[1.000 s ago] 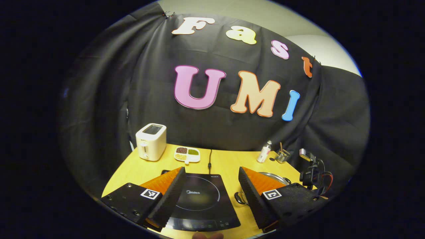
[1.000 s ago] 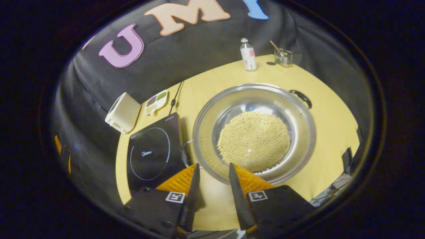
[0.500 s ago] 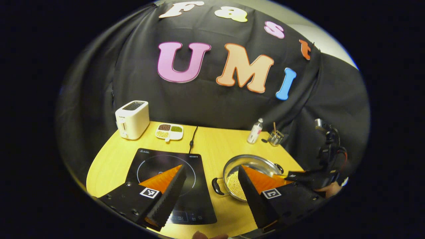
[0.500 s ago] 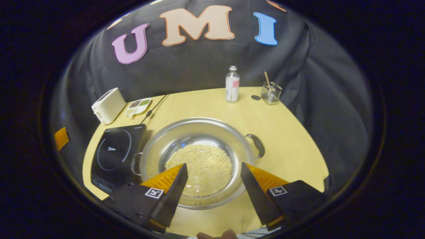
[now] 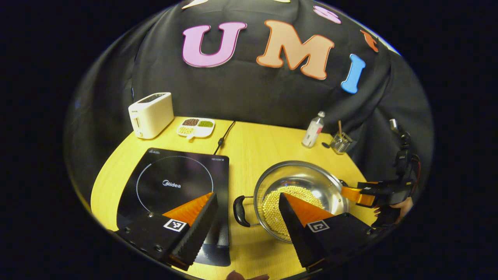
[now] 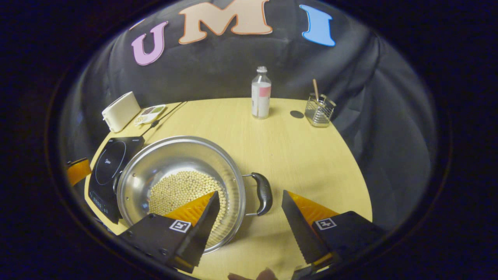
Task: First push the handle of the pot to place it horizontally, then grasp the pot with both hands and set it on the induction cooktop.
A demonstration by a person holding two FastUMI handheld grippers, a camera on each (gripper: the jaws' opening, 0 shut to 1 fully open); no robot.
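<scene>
So the pot [image 5: 301, 190] is sitting on the yellow table [image 5: 253, 144], just to the right of the induction cooktop [image 5: 175, 186], not on it. It's a shiny steel one with a layer of pale beans [image 6: 183, 190] in the bottom and 2 black loop handles. In the left gripper view 1 handle [image 5: 239, 200] points toward the cooktop, and in the right gripper view the other handle [image 6: 262, 193] sticks out on the opposite side, so they look lined up roughly side to side.

Left gripper [image 5: 247, 198] hangs above the near edge of the table with its fingers spread wide, nothing between them. 1 finger sits over the cooktop's front corner, the other over the pot's rim, and the near handle falls in the gap. Can't tell if anything is touching.

Right gripper [image 6: 249, 198] is spread wide too, holding nothing, and the pot's right handle sits between its fingers from that camera's angle. From the left gripper view it shows by the pot's far right rim [image 5: 369, 192], with a hand [image 5: 397, 206] on it.

Back of the table has a white toaster [image 5: 151, 114], a divided dish [image 5: 195, 126] of grains, a small bottle [image 6: 260, 93] and a glass jar [image 6: 319, 109] with a stick in it. The cooktop's cord [image 5: 223, 136] runs toward the wall.
</scene>
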